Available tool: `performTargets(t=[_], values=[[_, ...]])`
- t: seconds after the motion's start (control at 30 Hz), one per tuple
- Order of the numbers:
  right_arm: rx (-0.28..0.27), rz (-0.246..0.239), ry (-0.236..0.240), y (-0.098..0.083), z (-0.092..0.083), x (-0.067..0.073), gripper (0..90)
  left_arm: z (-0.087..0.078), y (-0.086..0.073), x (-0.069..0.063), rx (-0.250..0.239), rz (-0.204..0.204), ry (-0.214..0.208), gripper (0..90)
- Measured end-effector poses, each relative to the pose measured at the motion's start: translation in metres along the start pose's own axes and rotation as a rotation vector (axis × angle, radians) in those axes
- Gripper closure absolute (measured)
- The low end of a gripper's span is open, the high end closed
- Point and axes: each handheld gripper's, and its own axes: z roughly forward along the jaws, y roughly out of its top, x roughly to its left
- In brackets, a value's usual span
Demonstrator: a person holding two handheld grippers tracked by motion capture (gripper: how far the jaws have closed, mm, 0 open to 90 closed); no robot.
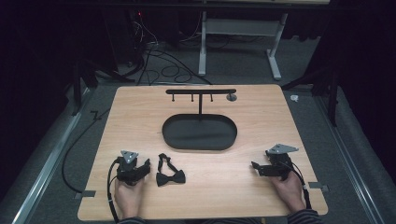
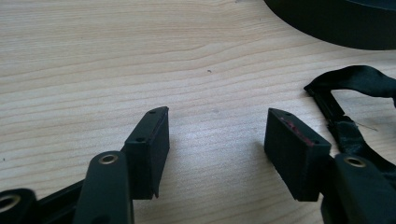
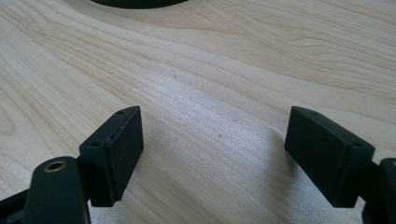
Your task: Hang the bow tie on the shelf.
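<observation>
The left gripper (image 1: 145, 166) rests on the table (image 1: 140, 112) with its jaws wide apart and nothing between them. The bow tie (image 1: 169, 173) lies just beside it, on its right. The right gripper (image 1: 255, 167) is wide open too, well apart from the bow tie. The tray (image 1: 200, 132) sits farther ahead.

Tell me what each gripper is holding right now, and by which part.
Nothing is held. The left gripper and right gripper both stand open over bare table; the bow tie lies untouched beside the left one.
</observation>
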Motion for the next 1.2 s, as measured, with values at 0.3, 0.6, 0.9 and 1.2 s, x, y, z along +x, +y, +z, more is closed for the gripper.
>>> performTargets(t=[0.3, 0.6, 0.9, 1.2], values=[[0.001, 0.003, 0.000, 0.0000, -0.0001, 0.0002, 20.5, 0.0001, -0.0002, 0.0000, -0.001, -0.001, -0.005, 38.9], [0.001, 0.003, 0.001, 0.0000, -0.0001, 0.0002, 20.6, -0.0003, 0.0000, 0.0036, -0.001, -0.013, -0.044, 34.9], [0.000, 0.003, 0.000, 0.0000, 0.0001, 0.0002, 20.6, -0.0003, -0.0001, 0.0033, -0.002, -0.009, -0.039, 35.6], [0.000, 0.004, 0.000, 0.0000, 0.0000, 0.0003, 20.6, -0.0038, -0.0018, 0.0066, -0.004, -0.029, -0.045, 41.2]])
